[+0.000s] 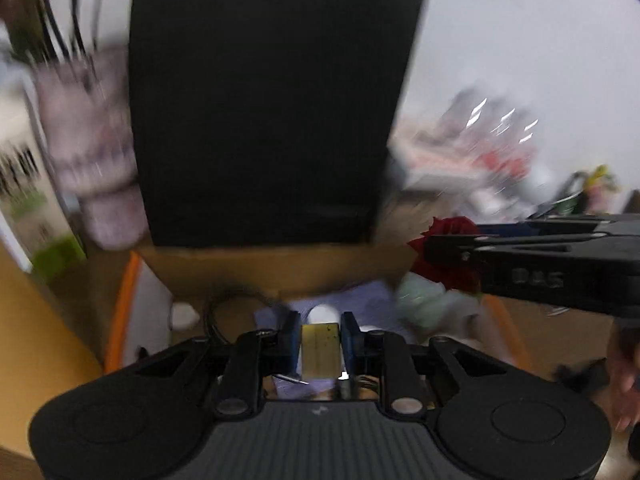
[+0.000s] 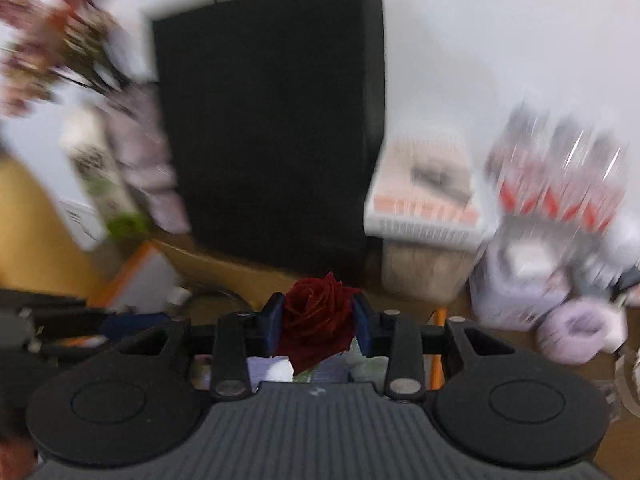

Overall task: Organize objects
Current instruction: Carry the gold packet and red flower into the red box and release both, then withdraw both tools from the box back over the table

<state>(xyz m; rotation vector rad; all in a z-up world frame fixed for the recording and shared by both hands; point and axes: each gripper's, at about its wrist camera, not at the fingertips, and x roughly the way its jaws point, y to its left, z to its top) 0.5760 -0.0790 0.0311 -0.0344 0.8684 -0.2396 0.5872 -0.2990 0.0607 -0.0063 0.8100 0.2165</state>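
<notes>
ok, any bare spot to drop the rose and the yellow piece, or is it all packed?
Mostly packed, and the blur limits certainty. Bare brown surface shows in front of the black box, and a tan strip lies far left. Right side is crowded: white basket, wrapped packs, lilac rolls. Left of the box stand a bottle and flowers.

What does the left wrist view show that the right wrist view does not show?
Only the left wrist view: the left gripper shut on a flat yellow piece, and the right gripper's fingers seen from the side. Only the right wrist view: the rose seen from the front in the right gripper, and a white basket. Both: the rose, the black panel and much blur.
</notes>
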